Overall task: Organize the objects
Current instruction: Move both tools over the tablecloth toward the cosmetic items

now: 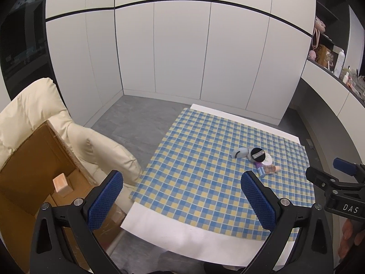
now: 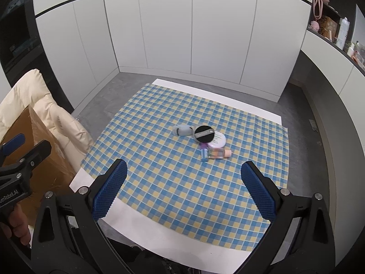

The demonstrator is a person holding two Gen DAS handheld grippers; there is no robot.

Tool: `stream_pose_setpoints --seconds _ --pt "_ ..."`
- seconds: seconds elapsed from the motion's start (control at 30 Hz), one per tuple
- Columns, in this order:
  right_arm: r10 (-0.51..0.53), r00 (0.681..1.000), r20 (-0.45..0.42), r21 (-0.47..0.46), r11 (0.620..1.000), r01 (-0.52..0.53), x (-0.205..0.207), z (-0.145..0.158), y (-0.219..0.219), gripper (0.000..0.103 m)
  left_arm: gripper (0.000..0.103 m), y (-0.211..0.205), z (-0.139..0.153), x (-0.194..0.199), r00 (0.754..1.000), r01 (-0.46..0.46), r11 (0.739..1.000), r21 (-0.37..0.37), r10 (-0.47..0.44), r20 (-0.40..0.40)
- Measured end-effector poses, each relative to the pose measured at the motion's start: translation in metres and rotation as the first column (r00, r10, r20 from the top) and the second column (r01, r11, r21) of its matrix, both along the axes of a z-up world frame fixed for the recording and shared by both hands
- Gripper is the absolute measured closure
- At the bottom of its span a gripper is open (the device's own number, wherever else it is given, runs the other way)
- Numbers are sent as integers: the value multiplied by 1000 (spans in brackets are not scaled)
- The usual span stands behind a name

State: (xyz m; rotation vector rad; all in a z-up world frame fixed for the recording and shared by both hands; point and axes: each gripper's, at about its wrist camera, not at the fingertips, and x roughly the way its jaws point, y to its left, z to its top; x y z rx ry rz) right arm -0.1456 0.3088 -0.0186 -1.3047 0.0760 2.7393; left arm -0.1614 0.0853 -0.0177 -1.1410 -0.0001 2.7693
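A small heap of cosmetics lies on the blue and yellow checked cloth (image 2: 159,182): a black round compact (image 2: 204,133), a white jar (image 2: 219,140), a grey-blue case (image 2: 182,130), a blue tube (image 2: 203,154) and a peach bottle (image 2: 220,153). The left wrist view shows the same heap, with the compact (image 1: 258,154) on top. My right gripper (image 2: 183,189) hangs open above the cloth's near part, short of the heap. My left gripper (image 1: 182,198) is open over the table's left front corner. An open cardboard box (image 1: 34,171) at the left holds a small peach box (image 1: 61,183).
The box rests on a cream padded chair (image 1: 29,111) left of the white table (image 1: 194,242). White cupboard doors (image 2: 205,34) stand behind. A shelf (image 2: 330,29) at the right carries bottles and plush toys. A hand (image 2: 17,223) grips the left tool.
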Motion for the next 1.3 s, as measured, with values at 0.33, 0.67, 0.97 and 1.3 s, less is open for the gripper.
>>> stream_pose_setpoints --seconds 0.33,0.67,0.97,1.3 --pt "-38 999 1 0 999 38 11 0 25 2 0 20 -3 -5 1000 24 1000 -4 -24 8" --pt "-77 997 9 -1 997 77 25 -2 50 2 0 49 -5 -7 997 78 997 -8 -77 12" --pt "-112 994 14 7 994 112 36 -1 70 2 0 76 -5 -4 992 123 992 -12 -123 13" --pt "-130 991 21 -6 991 130 44 -2 84 2 0 102 -11 3 984 178 984 -31 -177 26"
